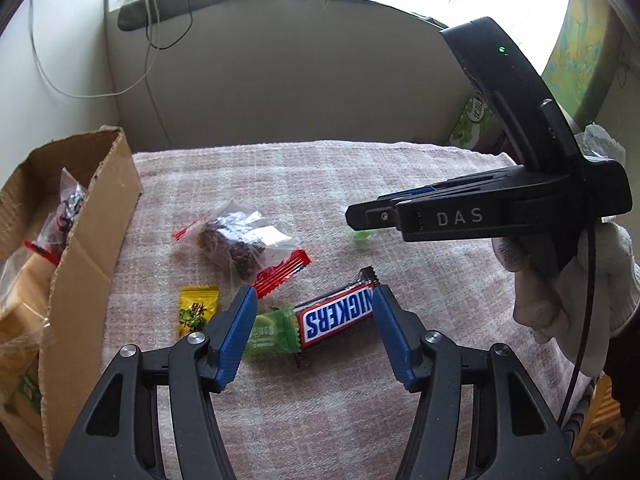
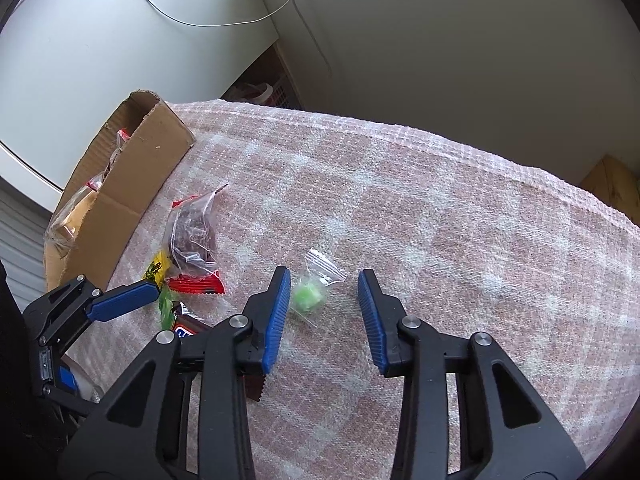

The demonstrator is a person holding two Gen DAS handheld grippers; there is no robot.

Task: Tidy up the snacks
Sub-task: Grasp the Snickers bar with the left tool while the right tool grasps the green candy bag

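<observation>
A Snickers bar (image 1: 340,314) and a green candy wrapper (image 1: 272,334) lie on the pink checked cloth (image 1: 320,200) between the blue pads of my open left gripper (image 1: 314,294). A yellow candy (image 1: 196,310), a red packet (image 1: 282,274) and a clear bag of dark snacks (image 1: 240,240) lie just beyond. My right gripper (image 2: 324,276) is open, its pads on either side of a small clear bag holding a green piece (image 2: 310,298). It also shows in the left wrist view (image 1: 352,216), where I cannot tell how its jaws stand.
An open cardboard box (image 1: 92,248) with bagged snacks inside stands at the cloth's left edge; it also shows in the right wrist view (image 2: 132,184). A wall and hanging cables are behind. A green package (image 1: 472,124) stands at the back right.
</observation>
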